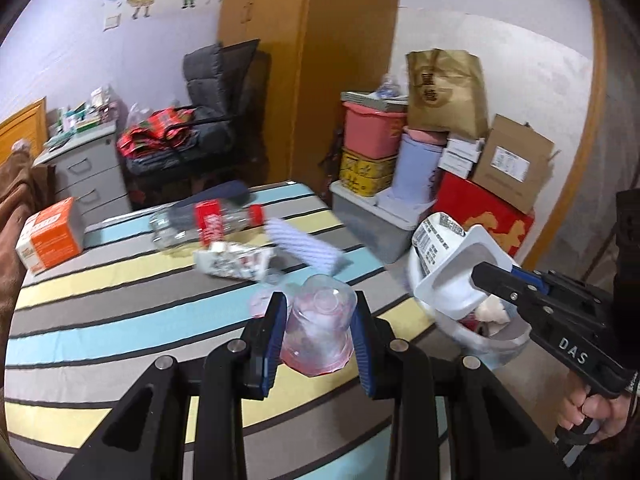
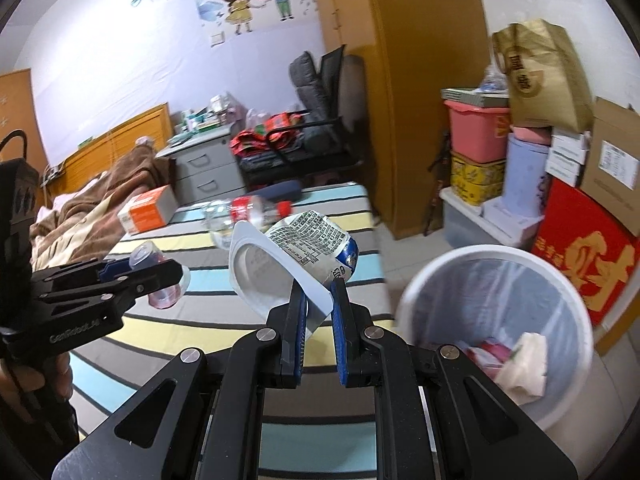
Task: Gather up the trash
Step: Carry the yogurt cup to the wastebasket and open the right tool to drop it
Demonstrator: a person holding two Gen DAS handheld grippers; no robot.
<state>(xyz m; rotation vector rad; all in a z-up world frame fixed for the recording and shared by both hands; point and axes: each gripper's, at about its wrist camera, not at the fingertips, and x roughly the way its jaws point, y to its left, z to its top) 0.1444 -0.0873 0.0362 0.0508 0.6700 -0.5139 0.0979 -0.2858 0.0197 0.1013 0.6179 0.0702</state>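
— Trash first: what do the left tongs [image 1: 318,312] hold?
— They're pinching a clear plastic cup [image 1: 318,332], upside down, above the striped bed [image 1: 120,280].
— And the right tongs [image 2: 320,292]?
— Clamped on the rim of a white yogurt tub [image 2: 288,268]. The white bin [image 2: 492,320], tissue inside, sits just right of them.
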